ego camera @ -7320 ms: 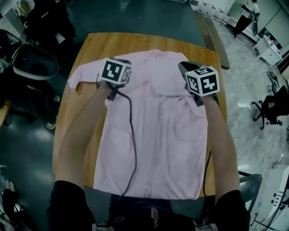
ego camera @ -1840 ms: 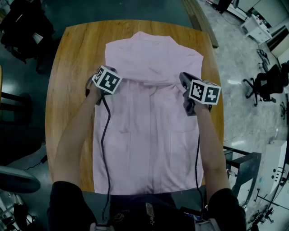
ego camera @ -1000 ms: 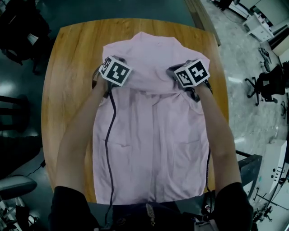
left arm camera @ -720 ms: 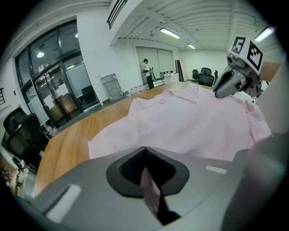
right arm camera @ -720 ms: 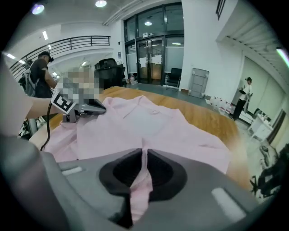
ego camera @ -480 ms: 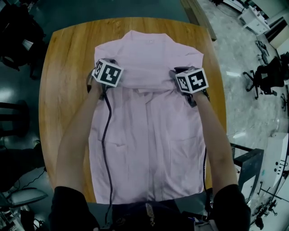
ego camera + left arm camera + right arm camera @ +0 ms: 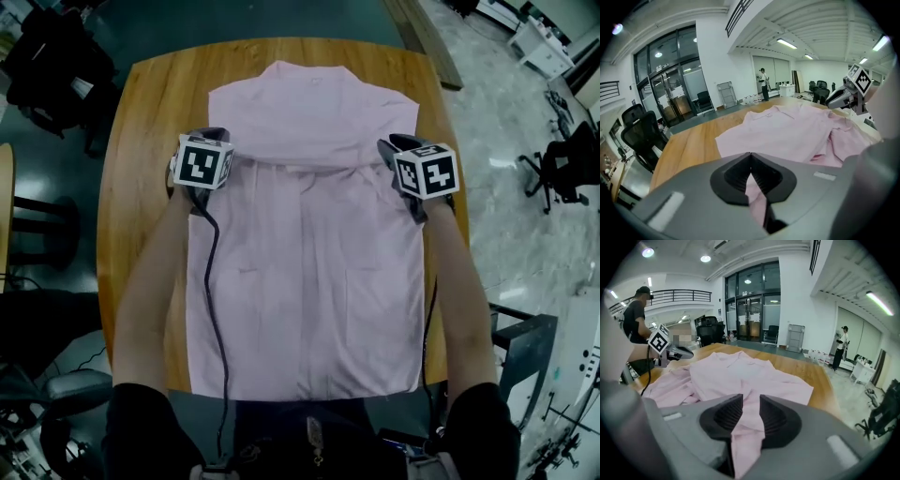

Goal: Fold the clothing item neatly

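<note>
A pink shirt (image 7: 305, 272) lies flat on the wooden table (image 7: 141, 103), collar at the far end, its top part folded over in a band across the chest. My left gripper (image 7: 212, 135) sits at the shirt's left edge by that fold, and in the left gripper view it (image 7: 750, 157) is shut, with a pinch of pink cloth between the jaws. At the right edge is my right gripper (image 7: 393, 143). Its jaws (image 7: 746, 404) have just been opening and stand apart, with a strip of shirt lying loose between them.
The table's side edges run close outside both grippers. Office chairs (image 7: 567, 141) and a metal frame (image 7: 514, 342) stand on the floor to the right, dark chairs (image 7: 47, 56) to the left. A person (image 7: 762, 84) stands far off in the room.
Both grippers have moved outward, the left to the shirt's left edge and the right to its right edge. The folded band between them lies wider and flatter.
</note>
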Tool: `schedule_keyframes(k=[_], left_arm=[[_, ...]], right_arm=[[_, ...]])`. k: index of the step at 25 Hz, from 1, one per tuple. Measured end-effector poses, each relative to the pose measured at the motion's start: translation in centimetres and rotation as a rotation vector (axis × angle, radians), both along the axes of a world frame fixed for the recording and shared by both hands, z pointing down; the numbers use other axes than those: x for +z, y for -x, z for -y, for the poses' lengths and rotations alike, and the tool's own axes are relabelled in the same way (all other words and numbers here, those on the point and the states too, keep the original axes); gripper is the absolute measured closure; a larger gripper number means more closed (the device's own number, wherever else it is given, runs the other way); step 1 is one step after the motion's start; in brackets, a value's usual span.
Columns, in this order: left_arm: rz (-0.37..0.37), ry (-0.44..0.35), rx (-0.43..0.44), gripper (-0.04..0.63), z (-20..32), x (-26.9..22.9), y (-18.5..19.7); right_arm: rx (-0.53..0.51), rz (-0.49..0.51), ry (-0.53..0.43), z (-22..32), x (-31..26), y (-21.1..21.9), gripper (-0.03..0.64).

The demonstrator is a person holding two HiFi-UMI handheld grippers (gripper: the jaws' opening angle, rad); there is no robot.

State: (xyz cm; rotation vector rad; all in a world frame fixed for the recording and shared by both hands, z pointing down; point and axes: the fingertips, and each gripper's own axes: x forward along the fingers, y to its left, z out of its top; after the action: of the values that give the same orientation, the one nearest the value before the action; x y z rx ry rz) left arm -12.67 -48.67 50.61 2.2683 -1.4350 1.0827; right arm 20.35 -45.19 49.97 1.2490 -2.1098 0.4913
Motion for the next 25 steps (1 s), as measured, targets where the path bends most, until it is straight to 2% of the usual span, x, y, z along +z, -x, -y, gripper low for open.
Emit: schedule_keyframes(k=[6,10,13,16,18,23,25], left_arm=[[-0.008,-0.023,-0.019,0.588,-4.3,-3.2,2.0],[-0.009,-0.078,0.021,0.588,-4.1,-6.1,0.7],[-0.031,-0.113,0.074,0.588,-2.2,-7.9,-1.4],[-0.060,-0.141,0.133,0.588,0.8,-9.4,-4.1],[-0.069,-0.151,0.167,0.588,3.3,-10.0,-5.7],[-0.006,-0.140,0.246,0.586,9.5,-8.0,-7.5],[0.005,-0.112,0.276,0.519,11.5,-6.2,-8.0]], right_arm=[[-0.057,0.032,-0.023,-2.3,-2.4,0.8,0.515],[-0.091,0.048,-0.061,-1.7,-5.0,1.1,0.525],[-0.112,0.039,-0.093,0.3,-7.1,1.6,0.536],[-0.134,0.030,-0.140,3.3,-9.0,1.9,0.614],[-0.161,0.023,-0.159,5.4,-9.6,2.3,0.614],[-0.247,-0.011,-0.172,10.6,-7.6,3.8,0.614],[-0.267,-0.025,-0.161,12.7,-5.8,4.0,0.604]])
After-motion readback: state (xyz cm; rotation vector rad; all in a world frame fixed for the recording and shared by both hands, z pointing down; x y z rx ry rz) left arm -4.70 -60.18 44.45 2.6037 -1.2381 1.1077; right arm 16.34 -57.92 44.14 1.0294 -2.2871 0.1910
